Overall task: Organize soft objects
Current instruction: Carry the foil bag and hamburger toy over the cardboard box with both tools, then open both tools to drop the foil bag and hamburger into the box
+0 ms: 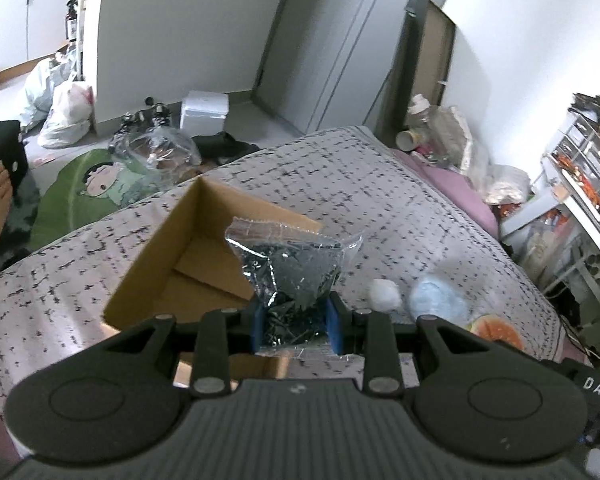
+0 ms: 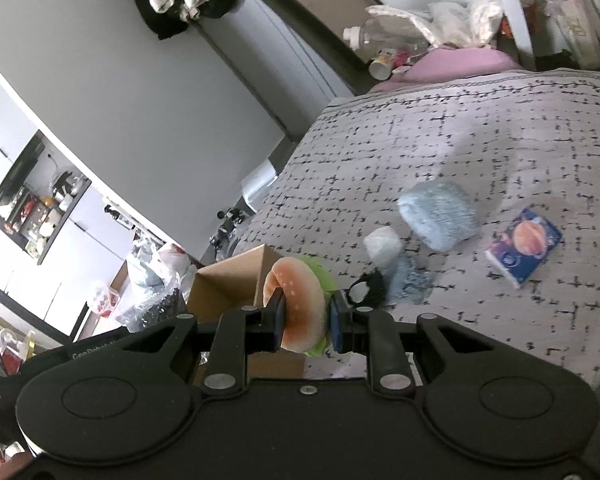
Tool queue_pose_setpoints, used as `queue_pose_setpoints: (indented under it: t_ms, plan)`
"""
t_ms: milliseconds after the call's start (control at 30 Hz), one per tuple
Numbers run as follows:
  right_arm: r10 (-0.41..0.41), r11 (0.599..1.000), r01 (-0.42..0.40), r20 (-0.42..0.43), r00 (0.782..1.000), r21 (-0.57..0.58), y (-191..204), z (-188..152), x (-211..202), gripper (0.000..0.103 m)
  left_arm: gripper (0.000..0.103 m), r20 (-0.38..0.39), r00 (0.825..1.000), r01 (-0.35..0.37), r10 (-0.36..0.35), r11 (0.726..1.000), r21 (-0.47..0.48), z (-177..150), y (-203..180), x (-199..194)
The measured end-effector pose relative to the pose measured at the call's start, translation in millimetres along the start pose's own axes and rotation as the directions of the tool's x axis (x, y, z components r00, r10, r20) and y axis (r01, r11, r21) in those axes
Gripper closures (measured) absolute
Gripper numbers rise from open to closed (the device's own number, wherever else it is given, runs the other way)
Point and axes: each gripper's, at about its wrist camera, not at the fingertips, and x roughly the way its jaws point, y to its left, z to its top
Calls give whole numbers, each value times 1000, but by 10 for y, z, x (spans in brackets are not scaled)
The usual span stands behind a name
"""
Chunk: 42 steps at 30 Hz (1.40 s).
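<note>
The left tool [image 1: 296, 326] is clamped on a clear plastic bag [image 1: 290, 270] of dark bits, which stands up at frame centre, over the open cardboard box [image 1: 168, 264] on the bed [image 1: 380, 184]. The right tool [image 2: 304, 326] squeezes a soft burger toy [image 2: 298, 308]; the box [image 2: 230, 284] shows just behind it, left of centre. A blue fluffy thing [image 2: 440, 214], perhaps a cloth, lies upper right.

We see a crinkled clear plastic bag of dark bits [image 1: 290, 268] raised over the open cardboard box [image 1: 172, 256]. A squashed burger-shaped plush [image 2: 298, 308] hangs beside it. A white pom-pom [image 2: 383, 243], pale blue fluffy bundle [image 2: 440, 214] and tissue pack [image 2: 524, 246] lie on the bedspread.
</note>
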Motion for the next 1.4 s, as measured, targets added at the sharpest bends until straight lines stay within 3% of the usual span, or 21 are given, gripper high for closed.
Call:
queue_pose_setpoints:
  t_ms: [267, 833, 900, 1067, 1267, 1400]
  plan:
    - [-7, 999, 6, -34, 999, -32, 236, 5, 226, 81, 73, -26, 999, -26, 25, 999, -37, 73, 374, 191]
    - [3, 995, -12, -96, 995, -95, 830, -59, 812, 81, 72, -157, 987, -34, 16, 993, -115, 31, 862, 658]
    - [1, 995, -11, -102, 995, -99, 893, -85, 863, 81, 69, -172, 985, -45, 24, 992, -118, 34, 882, 691]
    - [0, 995, -12, -112, 994, -103, 1011, -109, 962, 81, 49, -124, 992, -27, 10, 991, -130, 100, 904, 591]
    - [11, 996, -23, -125, 992, -89, 1101, -134, 1084, 80, 42, -59, 998, -29, 21, 991, -133, 187, 933, 416]
    - [42, 999, -45, -165, 985, -12, 1095, -173, 1208, 79, 41, -41, 999, -42, 36, 987, -153, 204, 988, 341]
